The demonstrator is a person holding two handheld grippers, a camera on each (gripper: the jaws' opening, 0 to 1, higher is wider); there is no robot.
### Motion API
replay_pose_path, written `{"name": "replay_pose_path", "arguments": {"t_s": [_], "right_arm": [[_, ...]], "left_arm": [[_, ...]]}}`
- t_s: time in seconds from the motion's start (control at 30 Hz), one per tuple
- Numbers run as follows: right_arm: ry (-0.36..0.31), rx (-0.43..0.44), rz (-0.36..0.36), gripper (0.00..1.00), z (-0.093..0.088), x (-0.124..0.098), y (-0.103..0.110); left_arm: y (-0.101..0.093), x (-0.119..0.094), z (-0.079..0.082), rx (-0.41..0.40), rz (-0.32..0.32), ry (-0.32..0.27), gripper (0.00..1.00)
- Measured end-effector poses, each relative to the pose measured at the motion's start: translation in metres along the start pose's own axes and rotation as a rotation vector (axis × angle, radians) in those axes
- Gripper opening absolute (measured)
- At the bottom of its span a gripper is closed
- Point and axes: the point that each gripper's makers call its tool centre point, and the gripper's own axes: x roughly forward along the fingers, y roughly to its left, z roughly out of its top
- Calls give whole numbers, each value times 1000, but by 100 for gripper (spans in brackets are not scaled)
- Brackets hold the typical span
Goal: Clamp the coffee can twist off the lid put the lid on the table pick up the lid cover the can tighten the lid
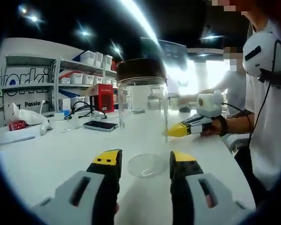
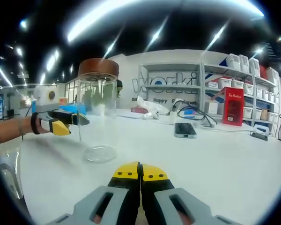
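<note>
A clear glass can (image 1: 141,117) with a dark brown lid (image 1: 141,70) stands upright on the white table (image 1: 51,159). My left gripper (image 1: 145,161) is open and holds nothing; the can's base lies just beyond its yellow-tipped jaws. In the left gripper view the right gripper (image 1: 178,130) comes in from the right, beside the can. In the right gripper view the can (image 2: 97,117) and its lid (image 2: 98,68) stand ahead to the left. My right gripper (image 2: 140,171) is shut on nothing, short of the can. The left gripper (image 2: 61,124) reaches toward the can's left side.
A dark phone (image 2: 184,130) lies on the table beyond the can, with cables (image 2: 192,114) and a white bag (image 2: 147,107) behind it. A red box (image 2: 232,106) and shelves of white bins (image 2: 243,63) line the back. A person in a white shirt (image 1: 267,117) stands at the table's right edge.
</note>
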Motion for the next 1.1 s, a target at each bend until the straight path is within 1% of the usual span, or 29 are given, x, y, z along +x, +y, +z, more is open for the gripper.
{"name": "replay_pose_path", "arguments": {"t_s": [0.1, 0.2, 0.33, 0.5, 0.67, 0.8, 1.1], "right_arm": [[1, -1, 0, 0, 0, 0, 0], [0, 1, 0, 0, 0, 0, 0], [3, -2, -2, 0, 0, 0, 0], [1, 3, 0, 0, 0, 0, 0], [-5, 16, 5, 0, 1, 0, 0], [-2, 12, 9, 0, 1, 0, 1], [2, 8, 1, 0, 0, 1, 0]], "left_arm": [[1, 0, 0, -9, -14, -12, 34], [0, 1, -2, -16, -28, -14, 38], [1, 2, -6, -10, -37, 1, 38], [3, 3, -6, -12, -49, -2, 39], [2, 8, -7, 0, -62, 5, 40], [0, 11, -4, 40, -75, -9, 40], [3, 16, 0, 62, -97, -24, 41]]}}
